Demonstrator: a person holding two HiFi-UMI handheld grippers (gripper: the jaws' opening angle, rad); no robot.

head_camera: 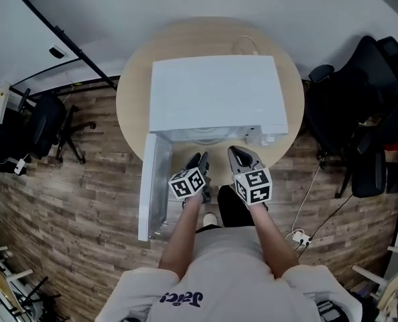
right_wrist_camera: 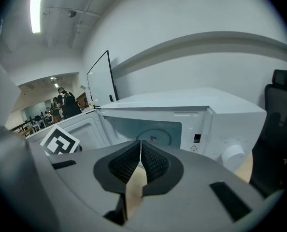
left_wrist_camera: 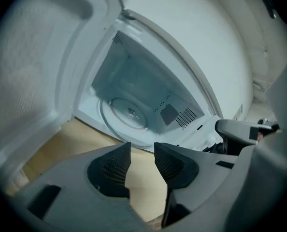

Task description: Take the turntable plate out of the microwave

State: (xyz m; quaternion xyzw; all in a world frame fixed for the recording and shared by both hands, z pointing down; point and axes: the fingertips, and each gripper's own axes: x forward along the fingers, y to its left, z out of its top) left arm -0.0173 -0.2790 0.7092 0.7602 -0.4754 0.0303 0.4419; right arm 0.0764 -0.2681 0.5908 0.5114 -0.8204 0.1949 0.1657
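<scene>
White microwave [head_camera: 216, 92]: I see it standing on the round wooden bench [head_camera: 133, 92], with its door [head_camera: 153, 180] swung wide open on the left.
Turntable plate [left_wrist_camera: 129, 112]: clear glass, lying flat on the floor of the microwave's cavity; neither tool touches it.
Left tongs [left_wrist_camera: 142, 146]: released, the 2 jaws apart with only bare bench showing between them. They hover just in front of the open cavity, tips aimed toward the plate.
Right tongs [right_wrist_camera: 140, 144]: clenched, pads pressed together on nothing. They sit just beside the left pair, in front of the cavity and nearer the control side.
Control knob [right_wrist_camera: 232, 154]: white, on the microwave's right front panel.
Office chair [head_camera: 48, 123]: black, on the plank floor, well apart from the bench on its left.
</scene>
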